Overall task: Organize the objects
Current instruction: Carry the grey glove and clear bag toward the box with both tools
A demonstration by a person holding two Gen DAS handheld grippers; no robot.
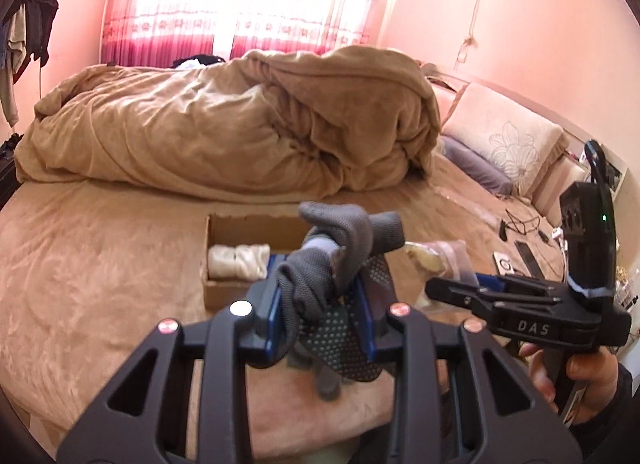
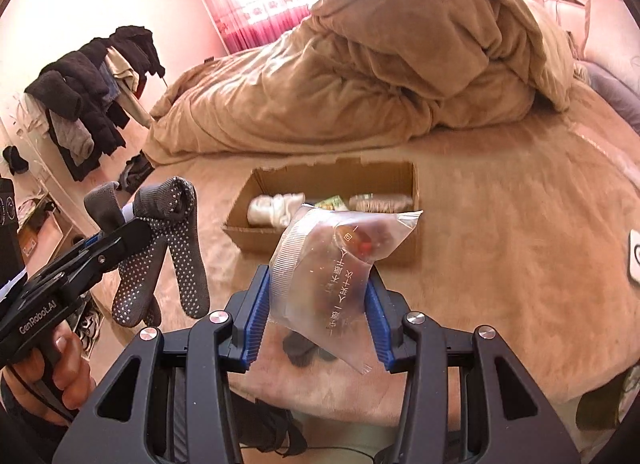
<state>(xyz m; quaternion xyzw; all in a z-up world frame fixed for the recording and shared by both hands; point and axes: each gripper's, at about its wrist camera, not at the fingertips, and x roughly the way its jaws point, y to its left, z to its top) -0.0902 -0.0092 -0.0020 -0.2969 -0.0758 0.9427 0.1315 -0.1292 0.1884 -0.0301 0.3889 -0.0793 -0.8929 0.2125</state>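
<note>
My left gripper [image 1: 320, 304] is shut on a pair of grey grip-dot socks [image 1: 332, 264], held above the bed; the socks also hang in the right wrist view [image 2: 160, 256] at the left. My right gripper [image 2: 316, 304] is shut on a clear zip bag [image 2: 332, 264] with printed text and dark items inside; the bag shows in the left wrist view [image 1: 436, 264] at the right gripper's tip. An open cardboard box [image 2: 412, 180] sits on the bed ahead of both grippers, holding white rolled socks [image 2: 276, 206], a green packet and a beige bundle [image 2: 380, 202].
A heaped tan duvet [image 2: 360, 76] lies behind the box. Pillows [image 1: 500, 136], cables and small devices [image 1: 520, 248] lie at the bed's right side. Clothes hang on a rack [image 2: 88, 104] to the left. Dark items [image 2: 304, 348] lie on the bed below the bag.
</note>
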